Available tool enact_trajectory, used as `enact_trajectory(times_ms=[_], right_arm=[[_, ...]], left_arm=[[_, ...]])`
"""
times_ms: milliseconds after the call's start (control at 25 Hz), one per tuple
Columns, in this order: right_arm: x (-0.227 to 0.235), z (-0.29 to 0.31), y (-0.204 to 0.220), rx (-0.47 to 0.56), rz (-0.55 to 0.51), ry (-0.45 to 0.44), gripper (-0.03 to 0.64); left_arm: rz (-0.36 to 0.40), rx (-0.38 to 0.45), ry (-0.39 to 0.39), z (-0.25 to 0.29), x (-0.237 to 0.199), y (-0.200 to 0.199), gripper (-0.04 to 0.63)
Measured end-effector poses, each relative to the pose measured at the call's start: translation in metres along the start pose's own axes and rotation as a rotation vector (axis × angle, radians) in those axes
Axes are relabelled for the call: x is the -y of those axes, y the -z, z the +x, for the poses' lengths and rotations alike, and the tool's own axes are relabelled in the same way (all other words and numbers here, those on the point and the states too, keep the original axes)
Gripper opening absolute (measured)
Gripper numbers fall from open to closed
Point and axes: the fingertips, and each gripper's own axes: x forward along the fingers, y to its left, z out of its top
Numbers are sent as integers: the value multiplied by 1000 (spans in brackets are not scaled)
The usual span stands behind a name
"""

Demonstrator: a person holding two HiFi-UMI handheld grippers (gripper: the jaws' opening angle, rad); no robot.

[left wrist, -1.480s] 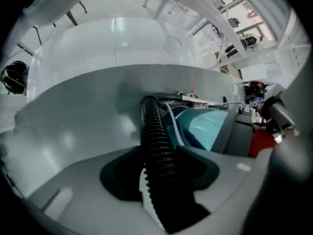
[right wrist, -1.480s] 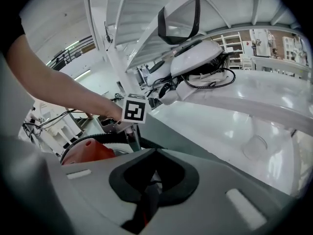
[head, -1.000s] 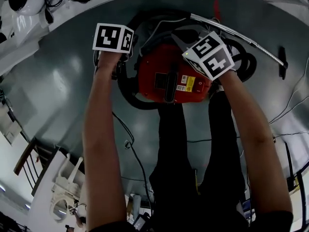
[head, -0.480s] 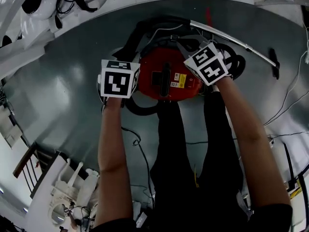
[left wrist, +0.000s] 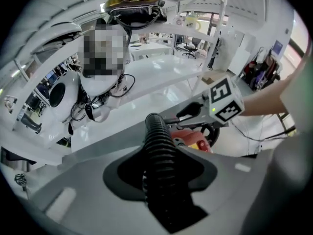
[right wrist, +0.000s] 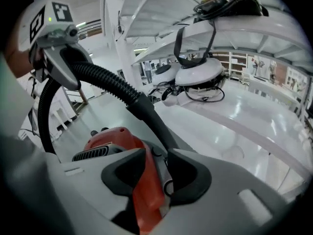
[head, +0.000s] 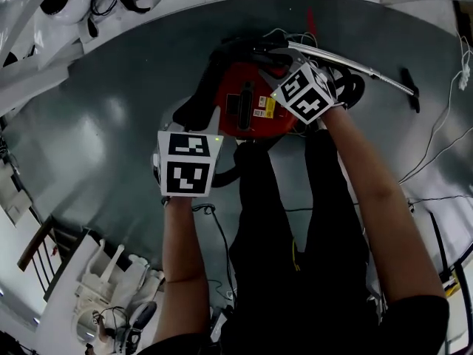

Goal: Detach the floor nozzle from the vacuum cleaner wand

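1. The left gripper (left wrist: 161,180) has its jaws squeezed tight on the black bumpy hose (left wrist: 157,141). The hose runs right between the jaws and out past the tips.
2. The right gripper (right wrist: 155,180) has just been opening its jaws. An orange-red part (right wrist: 144,190) of the vacuum sits in the gap. The pads look loose on it, so I think it is let go.
3. Just past the right jaws is the red vacuum cleaner body (right wrist: 105,141). The hose bends up from it toward the left jaws.
4. Farther out, past the right jaws and off to their right side, the shiny wand (head: 362,69) lies on the grey floor (head: 96,124).
5. At the far tip of the wand is the small black floor nozzle (head: 409,89). It looks joined to the wand and is well apart from both sets of jaws.
6. I think the pulling-off step is not started yet, because the hands are busy with the hose and the body.
7. Next, the jaws need to go out to where the wand meets the nozzle. One gripper should hold the wand and the other should pull the nozzle off.
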Motion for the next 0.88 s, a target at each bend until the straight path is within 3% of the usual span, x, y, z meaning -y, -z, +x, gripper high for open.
enact_trajectory(times_ms=[160,320,520,640,720,880], right_arm=[[3,3,-21,31,-146,49,185],[-5,13,-42,50,-286,45,247],[-1,26,-58,22,-356,41,248],[-2,29,-60,8,-422,42,183],[-2,29,-60,4,-453,42,174],[7,29,-64,-7,-451,87,172]], left_arm=[[18,27,20,-30,14,-15,176],[46,41,41,-51,21,-18,176],[43,46,92,-66,25,-22,178],[43,53,105,-67,24,-24,176],[47,54,110,-66,23,-23,178],[111,-1,109,-50,28,-14,213]])
